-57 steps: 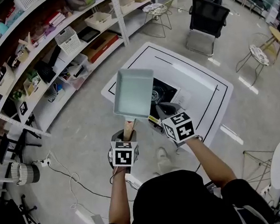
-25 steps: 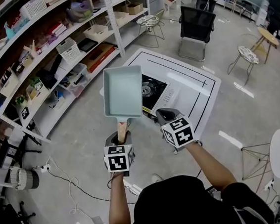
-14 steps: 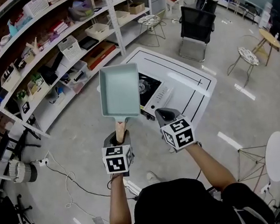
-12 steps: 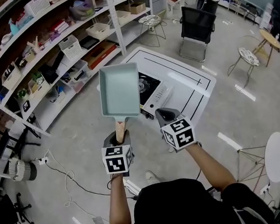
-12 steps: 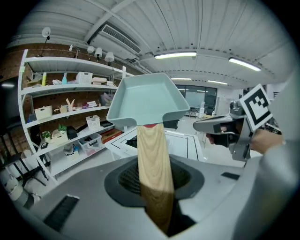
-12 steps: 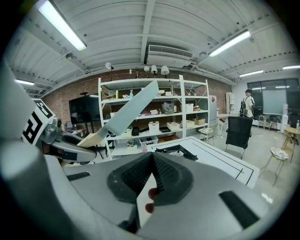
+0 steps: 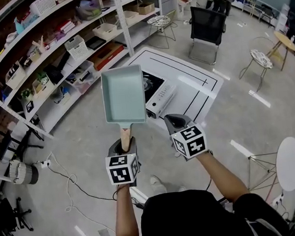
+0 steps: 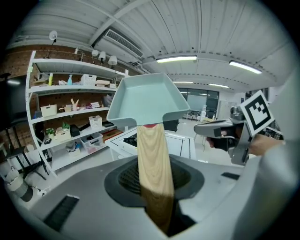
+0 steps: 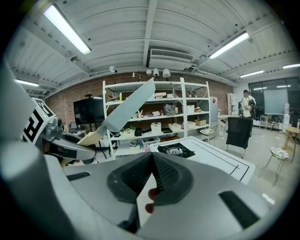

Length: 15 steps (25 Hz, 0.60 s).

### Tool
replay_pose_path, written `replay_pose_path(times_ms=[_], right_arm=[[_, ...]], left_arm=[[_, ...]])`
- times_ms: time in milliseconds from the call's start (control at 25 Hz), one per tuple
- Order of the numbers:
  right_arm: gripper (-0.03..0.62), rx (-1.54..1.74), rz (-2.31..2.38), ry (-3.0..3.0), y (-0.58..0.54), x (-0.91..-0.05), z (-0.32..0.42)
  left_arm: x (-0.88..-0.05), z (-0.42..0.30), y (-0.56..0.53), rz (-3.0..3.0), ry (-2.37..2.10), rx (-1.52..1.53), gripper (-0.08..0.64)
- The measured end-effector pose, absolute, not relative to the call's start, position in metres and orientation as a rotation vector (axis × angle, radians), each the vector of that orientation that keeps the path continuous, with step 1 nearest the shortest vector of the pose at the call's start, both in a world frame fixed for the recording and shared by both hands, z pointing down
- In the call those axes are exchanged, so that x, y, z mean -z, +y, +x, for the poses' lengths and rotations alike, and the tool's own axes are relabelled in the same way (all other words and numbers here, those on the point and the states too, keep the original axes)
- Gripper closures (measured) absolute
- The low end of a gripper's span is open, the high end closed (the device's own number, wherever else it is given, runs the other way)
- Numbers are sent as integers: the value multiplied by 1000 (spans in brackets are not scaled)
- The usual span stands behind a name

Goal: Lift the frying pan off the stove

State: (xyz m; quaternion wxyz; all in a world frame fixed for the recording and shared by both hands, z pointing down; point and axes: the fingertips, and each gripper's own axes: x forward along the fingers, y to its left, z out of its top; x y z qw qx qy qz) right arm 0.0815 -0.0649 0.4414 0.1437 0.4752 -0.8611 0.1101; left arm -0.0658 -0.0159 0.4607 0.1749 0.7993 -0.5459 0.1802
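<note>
Backing away, you are carrying the pale green rectangular frying pan (image 7: 124, 93) aloft, farther from the white gas stove (image 7: 160, 97). Your left gripper (image 7: 125, 144) is clamping its wooden handle (image 8: 152, 164); your right gripper (image 7: 172, 121) is sitting closed, empty. Rigid, probably front-heavy: hold near the body.

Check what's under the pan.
The pan hangs in the left gripper; the stove sits lower, to its right. Floor and the stove's left edge beneath are covered.

Right hand-held gripper (image 9: 152, 156), jaws meeting at the tips; frying pan (image 9: 129, 108) high at left, stove (image 9: 174, 150) ahead
</note>
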Motion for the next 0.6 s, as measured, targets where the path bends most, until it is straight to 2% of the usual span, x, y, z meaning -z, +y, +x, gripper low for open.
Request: replay_pose_path(times_ms=[600], right_arm=[[591,-284,1335,-2506,-15,-440,90]], left_arm=[[-458,-57,37,2247,-1587,-476,451]])
